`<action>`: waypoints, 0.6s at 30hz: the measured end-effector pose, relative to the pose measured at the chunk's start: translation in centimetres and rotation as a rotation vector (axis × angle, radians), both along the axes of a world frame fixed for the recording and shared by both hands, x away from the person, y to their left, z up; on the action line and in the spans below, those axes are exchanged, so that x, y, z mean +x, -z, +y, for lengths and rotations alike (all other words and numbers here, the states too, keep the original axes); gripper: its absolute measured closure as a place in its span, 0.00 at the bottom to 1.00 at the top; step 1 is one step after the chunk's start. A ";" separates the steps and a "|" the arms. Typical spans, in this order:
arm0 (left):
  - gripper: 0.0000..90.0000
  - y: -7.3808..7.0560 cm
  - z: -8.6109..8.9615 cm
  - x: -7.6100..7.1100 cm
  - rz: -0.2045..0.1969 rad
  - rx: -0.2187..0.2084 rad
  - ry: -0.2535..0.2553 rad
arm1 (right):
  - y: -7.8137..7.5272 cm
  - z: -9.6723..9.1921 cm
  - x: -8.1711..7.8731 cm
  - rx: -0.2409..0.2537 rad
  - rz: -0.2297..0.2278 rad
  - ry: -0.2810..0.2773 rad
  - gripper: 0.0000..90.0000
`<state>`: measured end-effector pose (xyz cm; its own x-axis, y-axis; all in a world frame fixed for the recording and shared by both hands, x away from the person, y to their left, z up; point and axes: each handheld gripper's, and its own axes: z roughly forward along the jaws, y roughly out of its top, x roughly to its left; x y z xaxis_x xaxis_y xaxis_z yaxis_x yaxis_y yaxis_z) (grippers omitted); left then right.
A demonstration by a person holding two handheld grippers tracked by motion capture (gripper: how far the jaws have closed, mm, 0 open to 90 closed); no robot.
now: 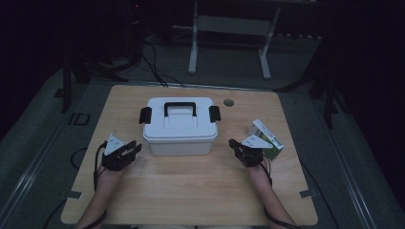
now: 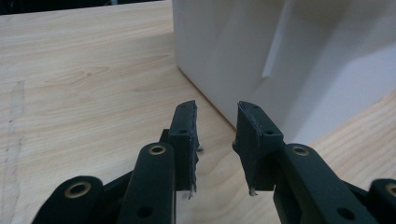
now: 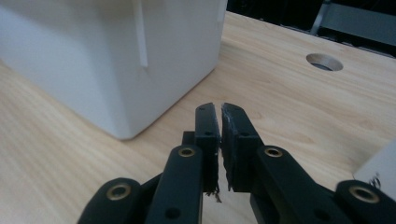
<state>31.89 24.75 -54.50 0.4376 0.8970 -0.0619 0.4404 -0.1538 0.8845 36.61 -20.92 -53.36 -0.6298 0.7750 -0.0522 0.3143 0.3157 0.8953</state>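
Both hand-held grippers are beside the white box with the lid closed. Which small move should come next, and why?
Probably lift each hand-held gripper toward its nearer black side latch. The left hand-held gripper and right hand-held gripper flank the white box empty, the right nearly shut, and the left latch and right latch look fastened.

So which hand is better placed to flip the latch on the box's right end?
Right, probably. The right claw sits beside the box below that latch; the left claw is at the opposite end.
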 end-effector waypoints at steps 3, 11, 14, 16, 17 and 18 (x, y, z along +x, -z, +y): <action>0.82 0.0 -0.2 0.7 0.012 -0.032 -0.001 | -0.1 0.5 0.6 0.010 0.016 -0.002 0.98; 0.97 0.0 -0.9 2.1 0.034 -0.026 0.031 | 0.1 2.2 2.4 -0.023 0.038 -0.005 1.00; 0.99 -0.1 -1.4 2.6 0.033 -0.018 0.039 | 0.1 3.0 3.0 -0.011 0.042 -0.007 1.00; 0.99 -0.2 -1.8 3.0 0.028 -0.022 0.047 | 0.0 3.5 3.2 -0.010 0.040 -0.002 1.00; 0.99 -0.2 -1.9 3.2 0.040 -0.032 0.056 | 0.0 3.7 3.2 -0.005 0.042 -0.003 1.00; 0.99 -0.2 -1.9 3.2 0.040 -0.032 0.056 | -0.1 3.9 3.3 0.002 0.043 -0.006 1.00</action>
<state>35.12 22.83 -54.25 0.4833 0.8687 -0.1089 0.4669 -0.1505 0.8714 39.89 -17.03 -53.27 -0.6364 0.7710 -0.0236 0.3504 0.3162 0.8816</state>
